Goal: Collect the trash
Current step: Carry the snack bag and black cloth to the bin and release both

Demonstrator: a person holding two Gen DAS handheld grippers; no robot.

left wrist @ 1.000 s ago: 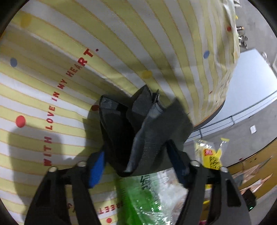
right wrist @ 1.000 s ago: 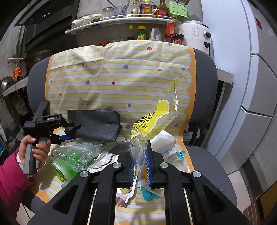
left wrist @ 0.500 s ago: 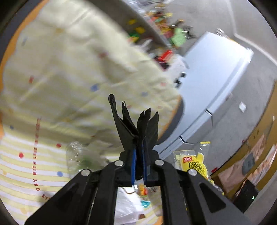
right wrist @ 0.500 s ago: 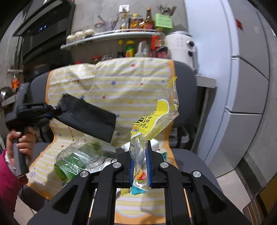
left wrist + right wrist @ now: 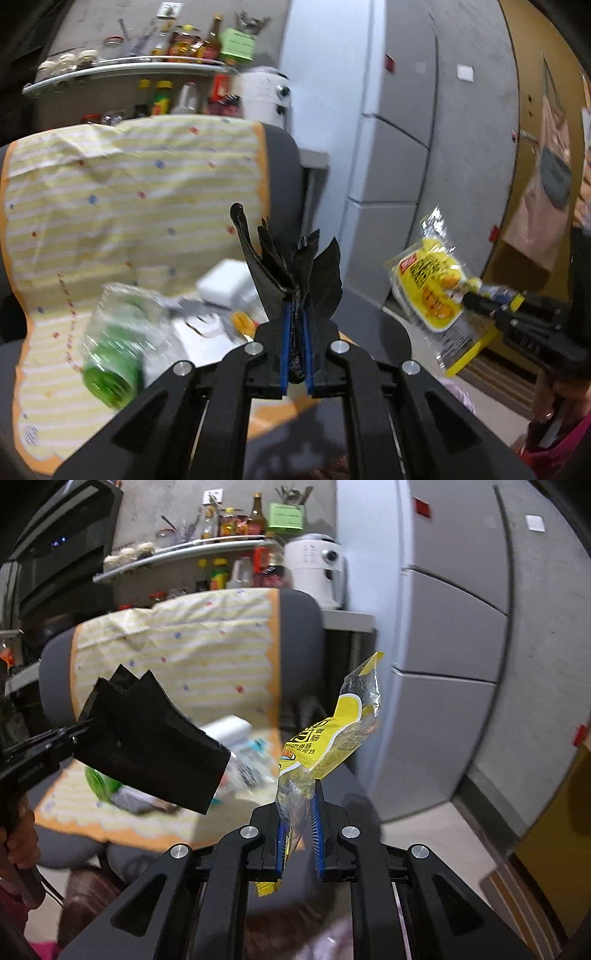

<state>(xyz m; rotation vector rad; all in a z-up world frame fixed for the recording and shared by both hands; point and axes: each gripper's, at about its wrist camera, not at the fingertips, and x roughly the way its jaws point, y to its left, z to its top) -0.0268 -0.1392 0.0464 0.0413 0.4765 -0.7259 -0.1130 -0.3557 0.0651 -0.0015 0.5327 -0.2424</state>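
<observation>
My left claw (image 5: 296, 345) pinches a black bag (image 5: 291, 266). My right claw (image 5: 299, 834) holds a yellow wrapper (image 5: 328, 744). Both hang above the chair (image 5: 299, 627). Next I must open the bag and drop the wrapper in.

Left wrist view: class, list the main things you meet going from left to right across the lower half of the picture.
Green bottle → white box → black bag held in the left fingers → yellow wrapper.

A black folded bag (image 5: 147, 749), a yellow and clear wrapper (image 5: 325, 746) with red lettering, a green-tinted clear bottle (image 5: 114, 354), and a pale yellow-and-white striped cloth (image 5: 129, 192) dotted red and blue, edged orange, over a grey chair (image 5: 299, 627).
</observation>
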